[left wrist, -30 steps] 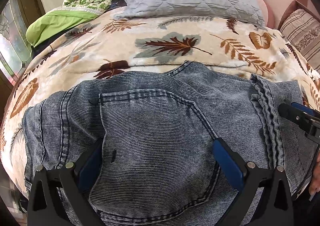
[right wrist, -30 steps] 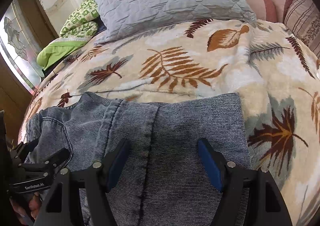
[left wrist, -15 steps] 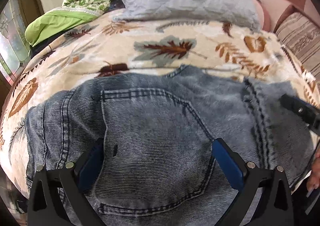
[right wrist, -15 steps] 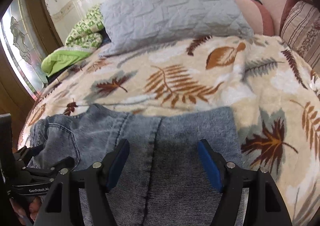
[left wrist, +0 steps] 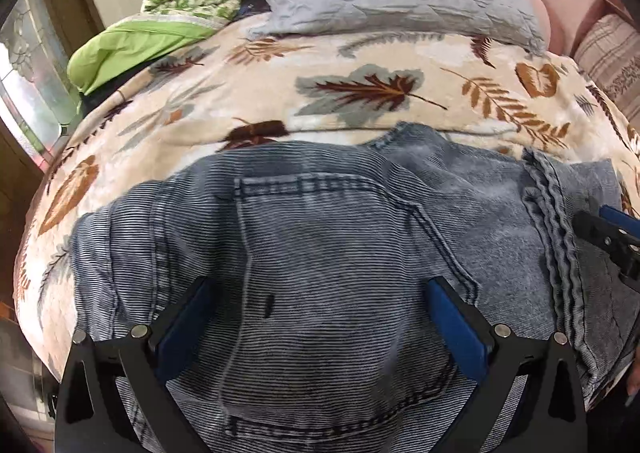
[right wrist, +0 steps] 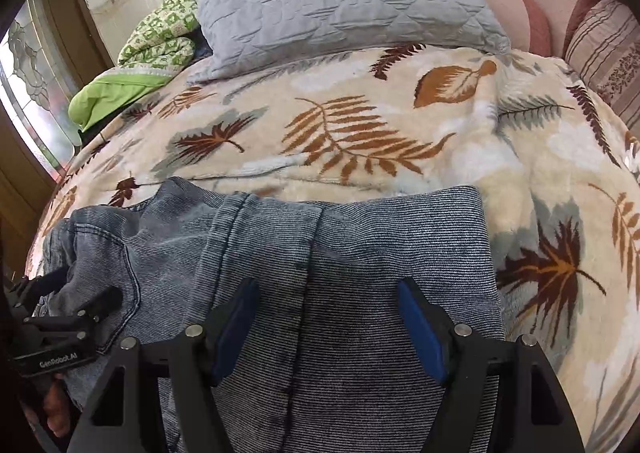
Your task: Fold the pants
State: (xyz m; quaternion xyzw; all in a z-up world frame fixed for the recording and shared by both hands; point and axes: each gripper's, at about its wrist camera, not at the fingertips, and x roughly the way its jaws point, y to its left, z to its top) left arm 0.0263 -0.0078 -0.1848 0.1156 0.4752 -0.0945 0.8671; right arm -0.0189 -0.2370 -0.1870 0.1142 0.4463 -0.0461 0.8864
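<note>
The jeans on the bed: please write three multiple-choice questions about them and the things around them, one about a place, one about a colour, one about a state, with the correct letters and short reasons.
1. Where do the jeans lie?
A. on the leaf-print blanket
B. on the grey pillow
C. on the floor

2. What colour are the pads on the gripper fingers?
A. red
B. blue
C. yellow

3. How does the right gripper stand?
A. shut on a pillow
B. shut and empty
C. open above the denim

Answers: 1 A, blanket shows on both sides of the denim; 2 B, both wrist views show blue pads; 3 C, its fingers stand wide apart, pressing on nothing.
</note>
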